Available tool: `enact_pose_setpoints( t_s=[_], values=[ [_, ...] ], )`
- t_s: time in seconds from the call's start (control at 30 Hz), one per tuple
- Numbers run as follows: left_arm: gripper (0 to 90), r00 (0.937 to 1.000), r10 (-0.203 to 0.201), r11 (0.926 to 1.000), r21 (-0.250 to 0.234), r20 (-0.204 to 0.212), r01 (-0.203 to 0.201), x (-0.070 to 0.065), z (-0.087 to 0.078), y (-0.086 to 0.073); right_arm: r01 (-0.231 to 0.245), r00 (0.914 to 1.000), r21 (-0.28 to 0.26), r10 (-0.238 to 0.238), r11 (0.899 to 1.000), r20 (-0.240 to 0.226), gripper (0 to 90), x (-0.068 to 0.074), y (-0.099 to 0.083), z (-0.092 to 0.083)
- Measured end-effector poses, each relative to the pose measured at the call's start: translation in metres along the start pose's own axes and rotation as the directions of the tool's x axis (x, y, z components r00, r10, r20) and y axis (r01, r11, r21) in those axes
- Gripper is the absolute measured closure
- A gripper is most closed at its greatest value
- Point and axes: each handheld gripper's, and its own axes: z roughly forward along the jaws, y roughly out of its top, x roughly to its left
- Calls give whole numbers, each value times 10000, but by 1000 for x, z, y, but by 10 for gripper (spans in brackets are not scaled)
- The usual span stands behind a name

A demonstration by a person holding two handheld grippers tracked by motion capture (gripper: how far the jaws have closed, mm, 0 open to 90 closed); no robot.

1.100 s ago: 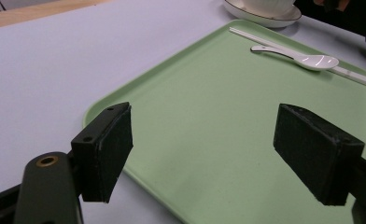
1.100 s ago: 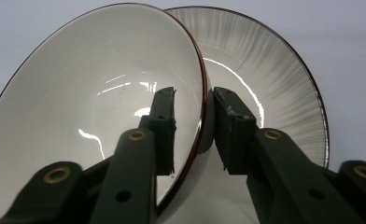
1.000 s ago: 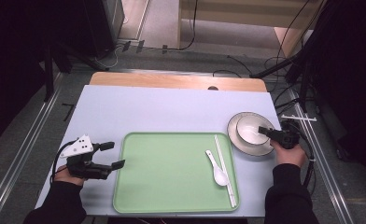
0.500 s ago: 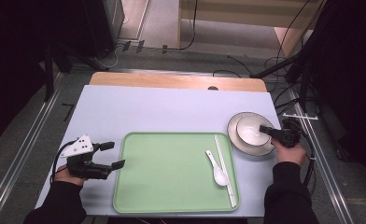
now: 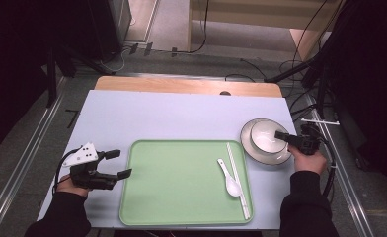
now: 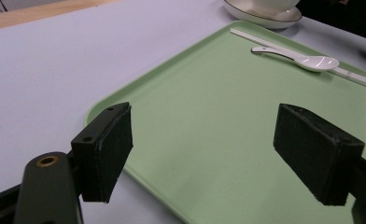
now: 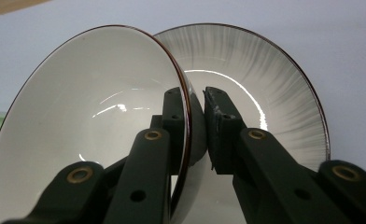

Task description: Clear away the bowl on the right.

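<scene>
A white bowl (image 5: 266,138) with a dark rim sits in a grey-streaked plate (image 5: 247,141) at the table's right, and it looks tilted in the plate. My right gripper (image 5: 283,136) is shut on the bowl's near rim. In the right gripper view one pad is inside the bowl (image 7: 87,107) and the other is against its outer wall, over the plate (image 7: 270,79). My left gripper (image 5: 120,163) stands open just left of the green tray (image 5: 176,190), its jaws (image 6: 204,154) wide apart over the tray's corner (image 6: 209,116) with nothing between them.
A white spoon (image 5: 229,177) and a pair of white chopsticks (image 5: 238,182) lie on the right part of the tray. The pale table top (image 5: 181,116) stretches back to a wooden strip (image 5: 181,85). Cables trail off the table's right side.
The right gripper and the bowl have shifted very slightly over the plate. The left gripper has kept still.
</scene>
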Motion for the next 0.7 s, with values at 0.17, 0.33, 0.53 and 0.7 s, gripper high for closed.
enact_pose_setpoints(
  t_s=[0.17, 0.33, 0.53, 0.7],
  values=[
    [198, 10000, 7, 10000, -5, 2, -7, 0, 0, 0, 260, 9996, 98, -259, 9996, -82, 802, 5, 1, -3],
    [198, 10000, 0, 10000, -33, 18, 0, 0, 0, 0, 487, 9986, 112, -484, 9988, -195, 800, 12, 2, -6],
    [198, 10000, -5, 10000, -28, 10, 5, 0, -1, 0, 560, 9974, 170, -551, 9983, -459, 800, 18, 3, -9],
    [198, 10000, -14, 10000, -30, 16, 14, 0, -1, 0, 663, 9962, 288, -645, 9974, -582, 800, 23, 2, -11]
  ],
)
